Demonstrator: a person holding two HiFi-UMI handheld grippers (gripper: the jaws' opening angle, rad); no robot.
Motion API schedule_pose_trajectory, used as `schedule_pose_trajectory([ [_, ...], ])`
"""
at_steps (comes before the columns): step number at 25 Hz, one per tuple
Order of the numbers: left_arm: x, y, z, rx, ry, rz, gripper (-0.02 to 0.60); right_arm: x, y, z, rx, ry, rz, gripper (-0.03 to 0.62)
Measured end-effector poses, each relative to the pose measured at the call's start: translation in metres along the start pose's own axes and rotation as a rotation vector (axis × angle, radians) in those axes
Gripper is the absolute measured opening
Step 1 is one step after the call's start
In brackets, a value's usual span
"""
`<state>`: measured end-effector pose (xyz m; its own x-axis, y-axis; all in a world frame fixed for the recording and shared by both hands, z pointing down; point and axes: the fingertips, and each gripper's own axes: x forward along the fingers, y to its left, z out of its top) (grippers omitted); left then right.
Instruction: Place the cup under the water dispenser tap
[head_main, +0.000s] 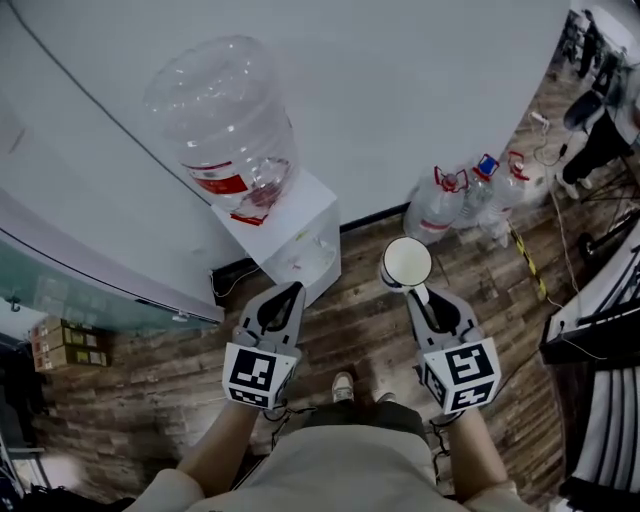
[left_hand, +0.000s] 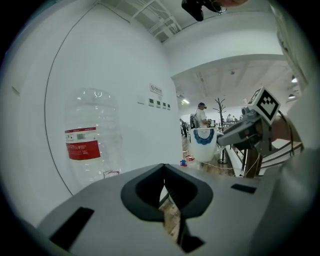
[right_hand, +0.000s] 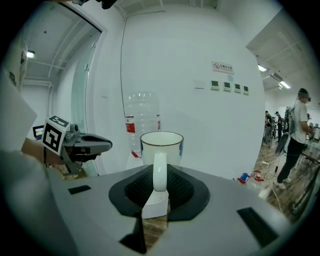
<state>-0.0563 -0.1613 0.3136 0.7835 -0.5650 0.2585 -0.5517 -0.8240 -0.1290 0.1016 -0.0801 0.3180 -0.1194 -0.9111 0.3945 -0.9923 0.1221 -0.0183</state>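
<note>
A white water dispenser (head_main: 300, 240) topped by a clear bottle (head_main: 225, 120) stands against a white wall (head_main: 420, 90) on a dark wood-plank floor (head_main: 350, 320). To its right, held above the floor, the right tool (head_main: 419, 293) clamps a white cup (head_main: 406, 263) by the handle. The left tool (head_main: 290, 290), nearer the dispenser, has its jaws together and empty.

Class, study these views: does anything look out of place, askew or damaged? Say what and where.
The big clear plastic bottle atop the white box-shaped water dispenser looks empty, no water line showing. Nothing else stands out.
</note>
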Motion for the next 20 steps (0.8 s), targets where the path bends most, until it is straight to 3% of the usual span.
schedule_pose_trajectory([
  [6, 0.026, 0.007, -0.013, -0.031, -0.004, 0.033, 0.006, 0.040, -0.018, -0.013, -0.010, 0.005, 0.032, 0.066],
  [20, 0.110, 0.020, -0.079, -0.127, 0.016, 0.196, 0.006, 0.156, -0.050, -0.070, -0.061, 0.007, 0.171, 0.066],
])
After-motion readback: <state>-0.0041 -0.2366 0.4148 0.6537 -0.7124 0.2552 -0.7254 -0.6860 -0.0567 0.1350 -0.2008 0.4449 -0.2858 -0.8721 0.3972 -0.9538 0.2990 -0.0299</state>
